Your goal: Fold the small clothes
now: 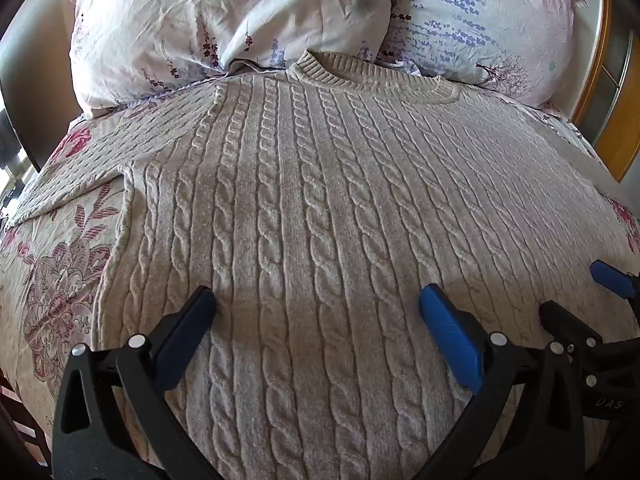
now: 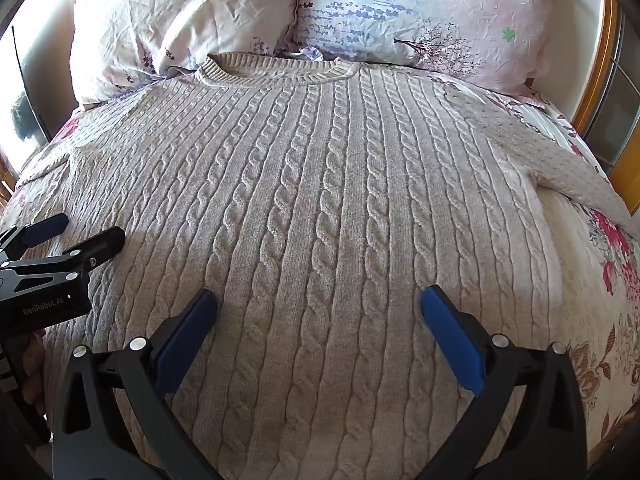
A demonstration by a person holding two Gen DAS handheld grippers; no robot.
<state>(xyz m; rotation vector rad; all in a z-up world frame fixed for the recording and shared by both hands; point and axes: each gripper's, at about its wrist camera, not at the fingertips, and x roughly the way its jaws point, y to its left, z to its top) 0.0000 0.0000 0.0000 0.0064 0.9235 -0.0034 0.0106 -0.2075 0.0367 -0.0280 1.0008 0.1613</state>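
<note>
A cream cable-knit sweater [image 1: 304,184] lies flat and spread out on the bed, collar [image 1: 360,76] toward the pillows; it also fills the right wrist view [image 2: 320,184]. One sleeve [image 1: 76,168] runs off to the left, the other sleeve [image 2: 572,160] to the right. My left gripper [image 1: 318,304] is open and empty, hovering over the lower body of the sweater. My right gripper [image 2: 320,304] is open and empty over the same area, just right of the left one. The right gripper shows in the left wrist view [image 1: 580,292], and the left gripper in the right wrist view [image 2: 80,232].
Two floral pillows [image 1: 224,24] [image 2: 420,12] lie at the head of the bed behind the collar. The floral bedsheet [image 1: 56,288] shows on both sides [image 2: 600,320]. A wooden frame [image 2: 596,64] stands at the right edge.
</note>
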